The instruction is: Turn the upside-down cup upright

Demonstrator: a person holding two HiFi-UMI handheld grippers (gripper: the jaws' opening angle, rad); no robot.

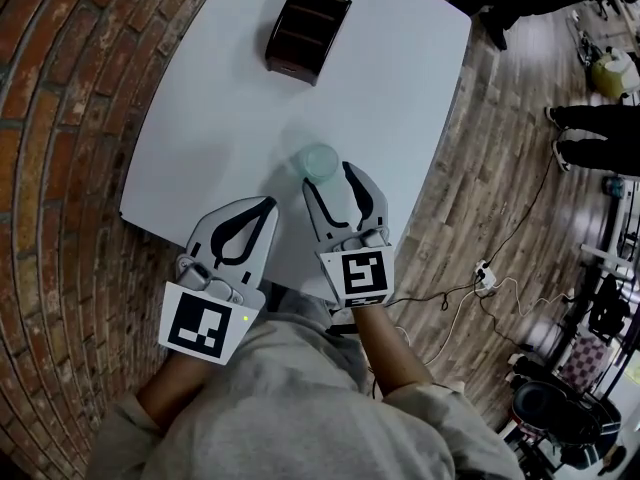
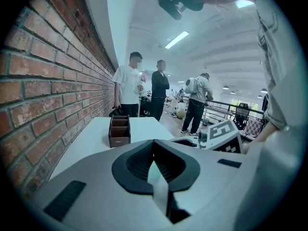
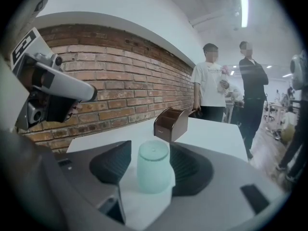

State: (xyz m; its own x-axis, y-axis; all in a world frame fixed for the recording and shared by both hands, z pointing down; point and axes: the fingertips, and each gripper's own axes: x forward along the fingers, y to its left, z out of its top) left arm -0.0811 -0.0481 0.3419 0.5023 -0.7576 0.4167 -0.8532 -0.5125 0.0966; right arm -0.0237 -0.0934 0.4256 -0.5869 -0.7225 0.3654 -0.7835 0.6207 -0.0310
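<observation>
While left gripper (image 1: 266, 204) closed, inverted cup (image 1: 321, 160) stands between spread fingers (image 1: 364, 192) of right gripper (image 1: 328, 176).

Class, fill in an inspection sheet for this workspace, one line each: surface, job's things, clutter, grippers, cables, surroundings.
Surface: white table, only two things on it.
Job's things: pale green cup stands upside down, base up.
Clutter: dark brown organiser at the far end.
Grippers: left gripper shut, empty; right gripper open, a jaw on either side of the cup, apparently not pressing.
Cables: white cable on the wooden floor, right of the table.
Surroundings: brick wall; people standing beyond the table.
</observation>
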